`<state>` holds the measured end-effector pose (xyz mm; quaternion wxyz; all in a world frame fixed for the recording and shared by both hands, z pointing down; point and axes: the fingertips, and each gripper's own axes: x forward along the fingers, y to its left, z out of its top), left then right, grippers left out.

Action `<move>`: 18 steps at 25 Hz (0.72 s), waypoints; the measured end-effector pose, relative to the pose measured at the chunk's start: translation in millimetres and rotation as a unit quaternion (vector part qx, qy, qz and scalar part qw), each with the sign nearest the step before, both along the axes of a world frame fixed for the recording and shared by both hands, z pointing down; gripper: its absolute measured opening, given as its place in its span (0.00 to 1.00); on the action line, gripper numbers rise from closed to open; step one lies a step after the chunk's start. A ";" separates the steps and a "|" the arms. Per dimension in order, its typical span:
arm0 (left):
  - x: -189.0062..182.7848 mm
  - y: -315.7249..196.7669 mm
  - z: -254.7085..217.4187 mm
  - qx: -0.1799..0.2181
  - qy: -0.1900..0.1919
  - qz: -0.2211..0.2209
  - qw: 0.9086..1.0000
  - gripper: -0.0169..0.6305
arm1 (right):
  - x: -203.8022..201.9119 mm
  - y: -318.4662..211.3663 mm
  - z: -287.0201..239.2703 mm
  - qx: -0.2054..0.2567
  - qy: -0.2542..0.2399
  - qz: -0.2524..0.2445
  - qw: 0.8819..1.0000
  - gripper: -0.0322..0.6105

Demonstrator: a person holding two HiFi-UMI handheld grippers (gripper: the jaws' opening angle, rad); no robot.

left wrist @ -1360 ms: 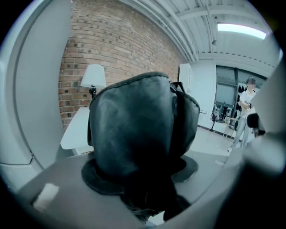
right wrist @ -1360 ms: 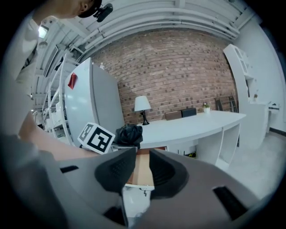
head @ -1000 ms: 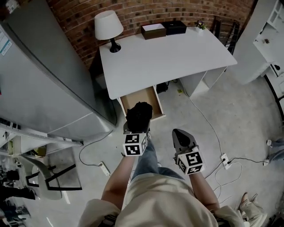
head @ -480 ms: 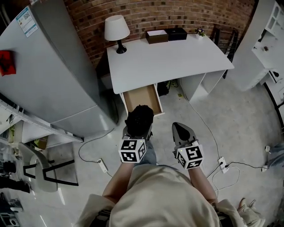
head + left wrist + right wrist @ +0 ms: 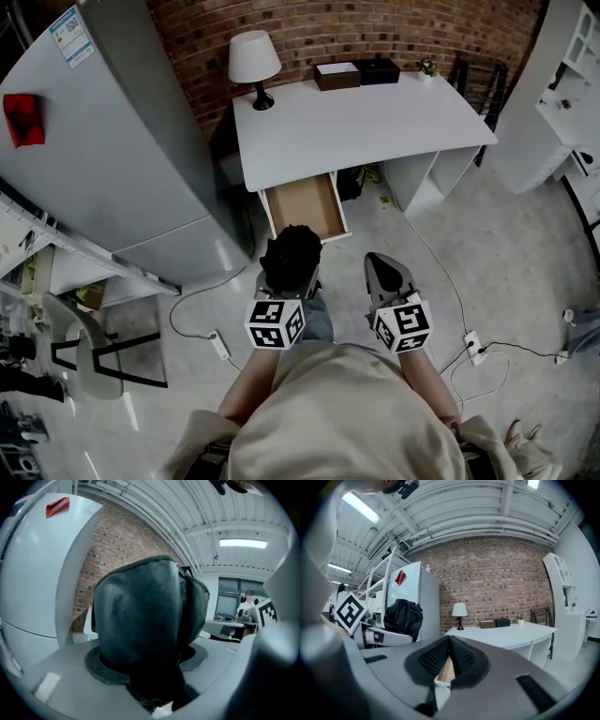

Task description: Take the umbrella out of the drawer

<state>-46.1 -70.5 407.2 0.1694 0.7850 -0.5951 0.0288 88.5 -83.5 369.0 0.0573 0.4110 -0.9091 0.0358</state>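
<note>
A folded black umbrella [image 5: 291,255] sits between the jaws of my left gripper [image 5: 285,274], which is shut on it, held in the air in front of the person and clear of the drawer. In the left gripper view the umbrella [image 5: 145,620] fills the middle, and in the right gripper view it shows at the left [image 5: 404,616]. The wooden drawer [image 5: 304,203] stands pulled out under the white desk [image 5: 366,117] and looks bare inside. My right gripper [image 5: 384,272] is shut with nothing in it, level with the left one, its pads pressed together [image 5: 449,660].
A grey fridge [image 5: 112,159] stands left of the desk. On the desk are a white lamp [image 5: 254,61] and two boxes [image 5: 354,72] at the back. Cables and a power strip [image 5: 473,342] lie on the floor at right, a chair [image 5: 89,352] at left.
Both grippers have drawn back from the desk toward the person and risen a little, the left one carrying the umbrella. The drawer now shows fully, open.
</note>
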 end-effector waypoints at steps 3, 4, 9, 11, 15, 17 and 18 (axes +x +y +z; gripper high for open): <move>0.2 3.0 -0.2 0.000 0.003 0.000 1.000 0.45 | -4.5 5.0 0.2 0.005 0.007 -0.014 1.000 0.05; 0.6 3.4 -0.5 0.001 0.002 0.002 1.000 0.45 | -5.8 6.2 0.2 0.006 0.008 -0.017 1.000 0.05; 1.4 3.6 0.0 0.002 -0.001 0.010 1.000 0.45 | -8.8 7.8 2.4 0.006 0.014 -0.013 1.000 0.05; 2.2 3.4 -0.9 0.003 -0.001 0.010 1.000 0.45 | -8.8 6.4 3.0 0.006 0.016 -0.012 1.000 0.05; 1.7 3.9 -2.8 0.006 -0.002 0.010 1.000 0.45 | -8.7 3.9 2.7 0.004 0.011 -0.009 1.000 0.05; -0.4 3.2 -2.8 0.007 -0.001 0.007 1.000 0.45 | -8.9 2.3 2.7 0.001 0.006 -0.009 1.000 0.05; -1.6 2.9 -2.8 0.007 0.000 0.005 1.000 0.45 | -8.9 1.5 2.8 0.001 0.006 -0.009 1.000 0.05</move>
